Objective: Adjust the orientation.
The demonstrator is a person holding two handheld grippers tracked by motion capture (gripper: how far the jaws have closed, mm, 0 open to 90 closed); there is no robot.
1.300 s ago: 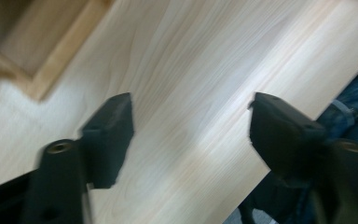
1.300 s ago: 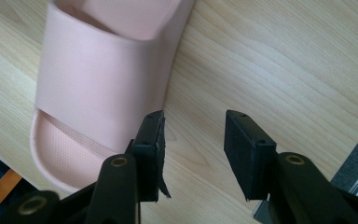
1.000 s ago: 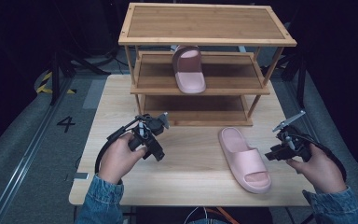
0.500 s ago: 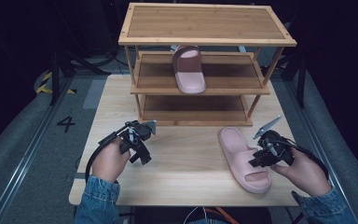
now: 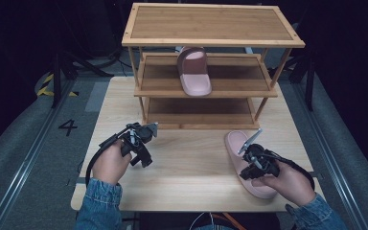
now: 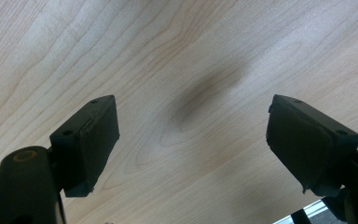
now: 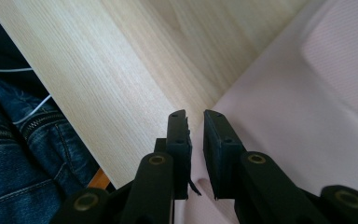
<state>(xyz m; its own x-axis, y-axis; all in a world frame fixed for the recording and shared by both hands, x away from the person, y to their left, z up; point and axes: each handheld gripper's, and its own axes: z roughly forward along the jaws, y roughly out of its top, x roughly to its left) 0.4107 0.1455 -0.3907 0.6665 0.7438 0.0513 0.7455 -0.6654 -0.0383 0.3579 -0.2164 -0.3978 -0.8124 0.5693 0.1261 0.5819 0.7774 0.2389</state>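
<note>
A pink slipper (image 5: pixel 235 143) lies on the wooden table (image 5: pixel 196 182) at the right, in front of the rack. My right gripper (image 5: pixel 247 173) points down at its left rim. In the right gripper view its jaws have just been closing and stand narrow, astride the slipper's edge (image 7: pixel 284 116), with a thin gap still between the right gripper's (image 7: pixel 196 122) pads. My left gripper (image 5: pixel 142 159) hovers low over bare table at the left. Its jaws stand wide open with nothing between them in the left gripper view (image 6: pixel 191 140). A second pink slipper (image 5: pixel 195 76) rests on the rack's middle shelf.
A three-tier wooden shoe rack (image 5: pixel 211 24) stands at the back of the table. Its bottom shelf (image 5: pixel 201 112) is bare. The table's near edge and the person's jeans (image 7: pixel 23 154) are close behind the right gripper. Dark floor surrounds the table.
The right hand moved left and down from beside the slipper onto its left rim, and its jaws narrowed. The left hand sank a little toward the table and its jaws stayed wide.
</note>
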